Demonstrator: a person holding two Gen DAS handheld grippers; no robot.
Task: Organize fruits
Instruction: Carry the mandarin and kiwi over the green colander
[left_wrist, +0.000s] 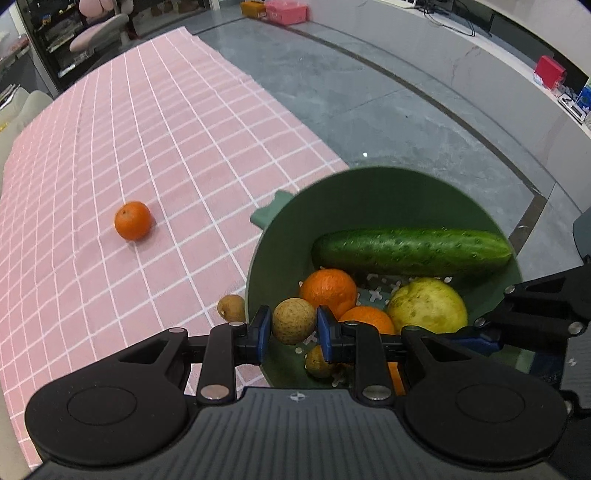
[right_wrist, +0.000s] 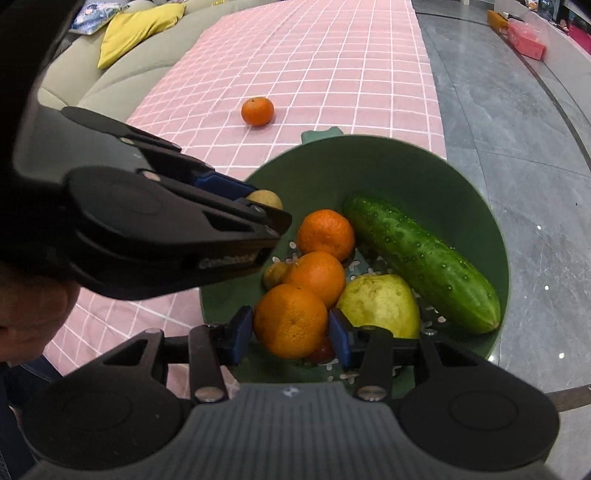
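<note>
A green colander bowl (left_wrist: 388, 192) sits at the edge of the pink checked cloth (left_wrist: 147, 147). It holds a cucumber (left_wrist: 410, 251), a yellow-green guava (left_wrist: 428, 306), oranges (left_wrist: 327, 288) and a small longan (left_wrist: 317, 363). My left gripper (left_wrist: 293, 326) is shut on a tan longan (left_wrist: 293, 320) above the bowl's near rim. My right gripper (right_wrist: 291, 332) is shut on an orange (right_wrist: 290, 320) over the bowl (right_wrist: 369, 162); the cucumber (right_wrist: 421, 262) and guava (right_wrist: 380, 304) lie beyond it. The left gripper also shows in the right wrist view (right_wrist: 264, 201) with its longan (right_wrist: 266, 199).
One orange (left_wrist: 133, 220) lies loose on the cloth, also in the right wrist view (right_wrist: 257, 110). Another longan (left_wrist: 231, 308) sits on the cloth beside the bowl. Grey floor (left_wrist: 388, 110) lies to the right; a sofa with a yellow cushion (right_wrist: 136, 29) is at far left.
</note>
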